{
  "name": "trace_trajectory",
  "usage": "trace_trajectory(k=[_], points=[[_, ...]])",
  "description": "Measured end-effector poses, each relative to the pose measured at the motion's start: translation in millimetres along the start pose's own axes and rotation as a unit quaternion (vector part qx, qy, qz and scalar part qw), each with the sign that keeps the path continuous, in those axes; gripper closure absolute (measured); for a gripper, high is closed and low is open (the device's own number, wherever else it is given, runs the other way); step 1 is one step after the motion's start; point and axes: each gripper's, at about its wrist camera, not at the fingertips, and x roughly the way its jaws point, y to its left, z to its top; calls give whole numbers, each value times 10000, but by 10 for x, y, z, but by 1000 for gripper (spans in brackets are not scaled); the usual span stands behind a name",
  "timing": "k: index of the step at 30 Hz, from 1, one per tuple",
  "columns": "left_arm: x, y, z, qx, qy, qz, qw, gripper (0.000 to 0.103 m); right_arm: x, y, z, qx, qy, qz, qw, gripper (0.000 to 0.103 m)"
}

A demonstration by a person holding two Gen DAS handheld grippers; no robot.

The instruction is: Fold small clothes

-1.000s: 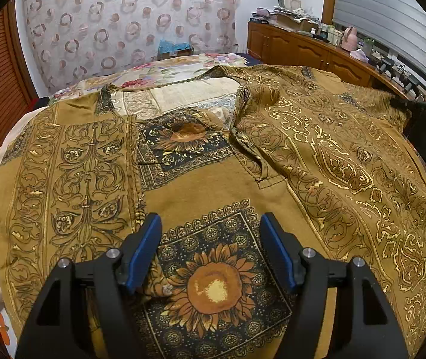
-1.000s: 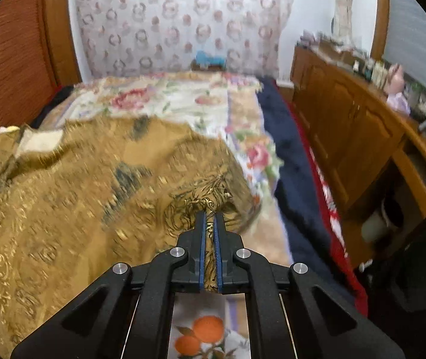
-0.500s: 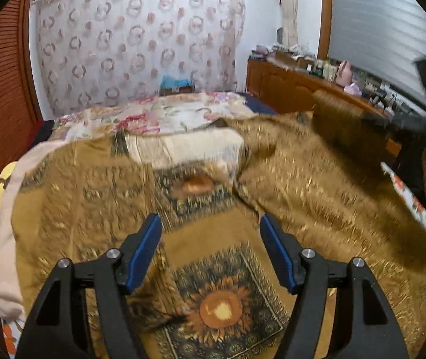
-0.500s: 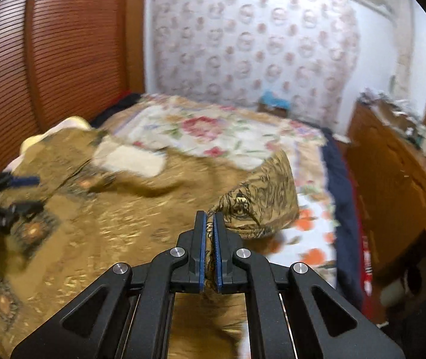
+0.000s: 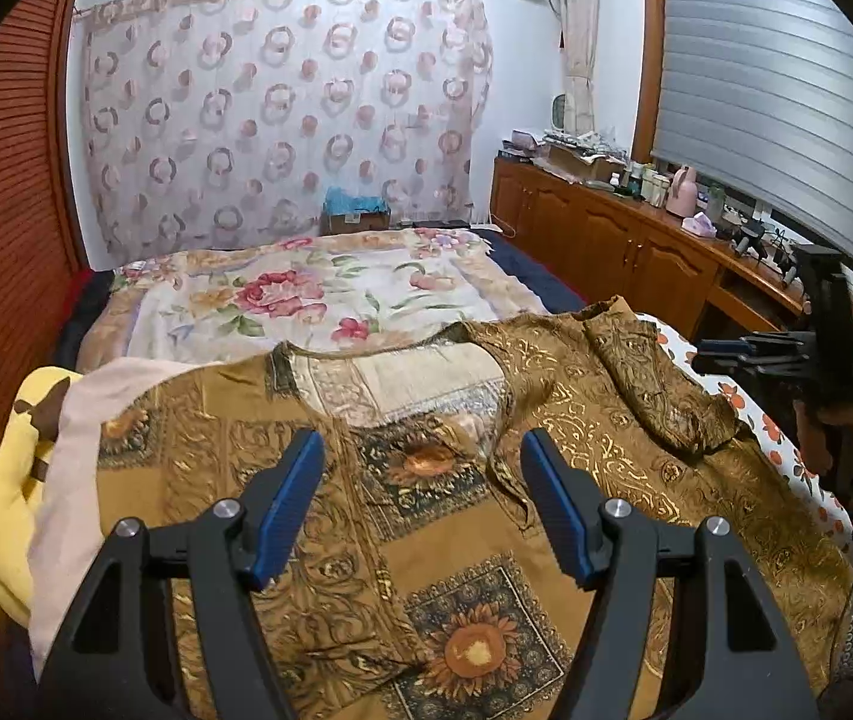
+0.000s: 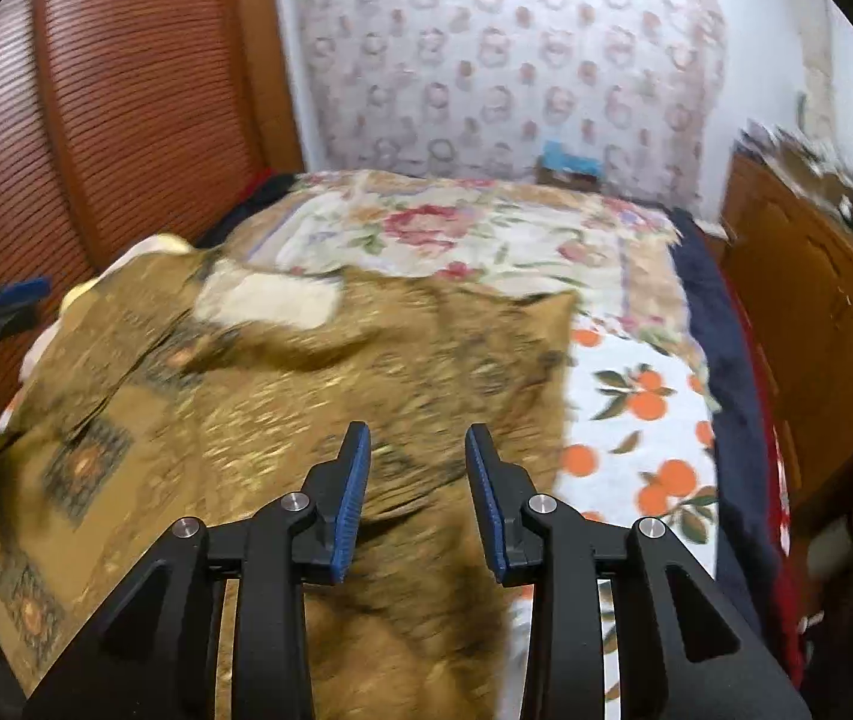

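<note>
A brown and gold patterned shirt (image 5: 426, 480) with sunflower squares lies spread on the bed, its right sleeve folded inward over the body (image 5: 654, 396). My left gripper (image 5: 420, 480) is open and empty, held above the shirt's middle. My right gripper (image 6: 417, 480) is open and empty above the shirt's right side (image 6: 366, 390), which looks blurred. The right gripper also shows at the right edge of the left wrist view (image 5: 786, 354), held in a hand.
The bed carries a floral quilt (image 5: 318, 294) and an orange-print sheet (image 6: 636, 420). A yellow plush toy (image 5: 0, 480) and a pink cloth (image 5: 66, 468) lie at the left. A wooden cabinet (image 5: 636, 246) runs along the right. A slatted wooden wall (image 6: 96, 120) stands left.
My right gripper carried the sleeve inward over the shirt and opened, letting it go. My left gripper lifted and tilted up, staying open.
</note>
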Motion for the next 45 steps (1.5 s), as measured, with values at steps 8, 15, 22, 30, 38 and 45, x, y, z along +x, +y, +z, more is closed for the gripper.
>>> trace_trajectory(k=[8, 15, 22, 30, 38, 45], points=[[42, 112, 4, 15, 119, 279, 9995, 35, 503, -269, 112, 456, 593, -140, 9971, 71], [40, 534, -170, -274, 249, 830, 9959, 35, 725, -367, 146, 630, 804, -212, 9945, 82], [47, 967, -298, -679, 453, 1097, 9906, 35, 733, -181, 285, 484, 684, 376, 9958, 95], [58, 1268, -343, -970, 502, 1276, 9858, 35, 565, 105, 456, 273, 422, 856, 9951, 86], [48, 1389, -307, -951, 467, 1347, 9852, 35, 426, -200, 460, 405, 403, -141, 9983, 73], [95, 1362, -311, -795, 553, 1303, 9867, 35, 663, -357, 192, 797, 1100, -24, 9907, 73]])
